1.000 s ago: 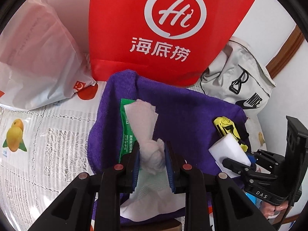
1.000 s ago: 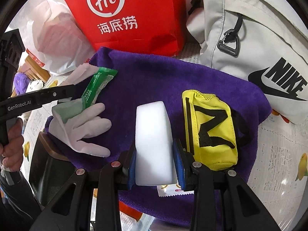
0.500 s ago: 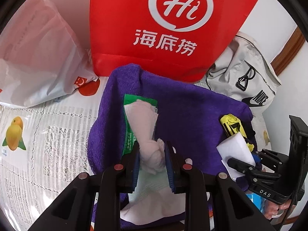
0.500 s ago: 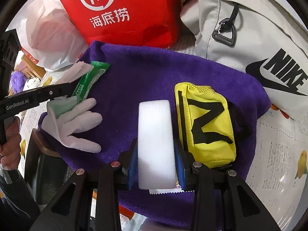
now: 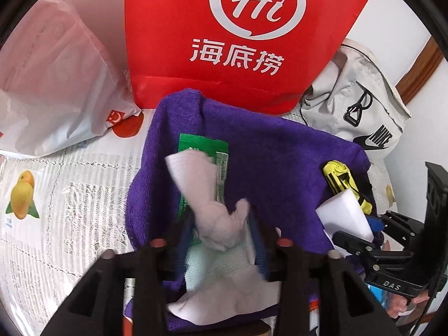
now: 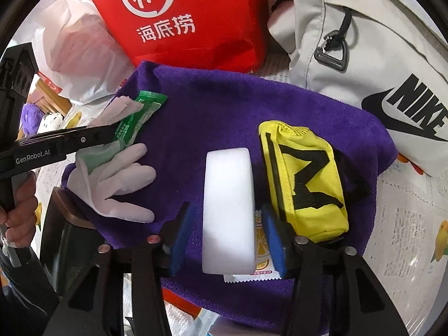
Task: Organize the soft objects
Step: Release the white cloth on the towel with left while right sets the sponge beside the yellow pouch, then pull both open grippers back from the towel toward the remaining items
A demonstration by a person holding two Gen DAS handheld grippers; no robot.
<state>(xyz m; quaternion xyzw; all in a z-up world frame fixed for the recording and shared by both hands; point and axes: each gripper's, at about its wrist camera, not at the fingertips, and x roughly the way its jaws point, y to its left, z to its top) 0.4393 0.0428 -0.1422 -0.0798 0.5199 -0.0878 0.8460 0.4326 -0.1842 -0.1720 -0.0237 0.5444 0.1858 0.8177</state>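
Observation:
A purple towel (image 5: 280, 162) (image 6: 212, 112) is spread over a fruit-print tablecloth. On its left part a white glove (image 5: 212, 218) (image 6: 112, 184) lies over a green packet (image 5: 207, 145) and a pale green mesh cloth (image 5: 212, 263). My left gripper (image 5: 221, 232) points down at the glove. Its jaws are opening, and the glove's bunched part sits loose between the pads. On the right part a white sponge block (image 6: 228, 210) lies beside a yellow pouch (image 6: 305, 179). My right gripper (image 6: 226, 235) straddles the sponge, its jaws opening with purple gaps at both pads.
A red paper bag (image 5: 224, 42) stands behind the towel, a white plastic bag (image 5: 56, 84) to its left, a grey Nike bag (image 6: 364, 56) to its right. A lemon-print sachet (image 6: 260, 268) pokes out under the sponge. A person's hand (image 6: 16, 218) grips the left handle.
Both pairs of jaws have spread apart. The left let go of the glove, which slackened and spread. The right let go of the sponge, which now lies free on the towel.

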